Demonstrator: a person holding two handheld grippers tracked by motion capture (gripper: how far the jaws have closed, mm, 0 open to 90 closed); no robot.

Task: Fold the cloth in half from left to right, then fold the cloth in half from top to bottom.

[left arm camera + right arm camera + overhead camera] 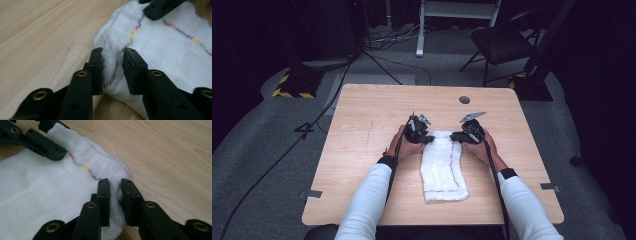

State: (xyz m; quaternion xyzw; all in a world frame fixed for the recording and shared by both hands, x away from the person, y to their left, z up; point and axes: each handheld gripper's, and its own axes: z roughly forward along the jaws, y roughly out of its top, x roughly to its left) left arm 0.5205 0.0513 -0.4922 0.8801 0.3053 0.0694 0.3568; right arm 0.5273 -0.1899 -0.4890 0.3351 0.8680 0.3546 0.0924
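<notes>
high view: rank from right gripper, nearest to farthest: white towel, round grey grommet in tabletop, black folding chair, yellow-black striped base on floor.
Measured from the right gripper:
1. White folded cloth towel, pinched between its jaws at the far right corner.
2. Round grey grommet, far side of the light wooden table.
3. Black folding chair, on the floor beyond the table, right.
4. Yellow-black striped base, on the floor far left.

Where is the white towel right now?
In the high view the white towel lies mid-table, its far corners pinched by the left gripper and right gripper.
</notes>
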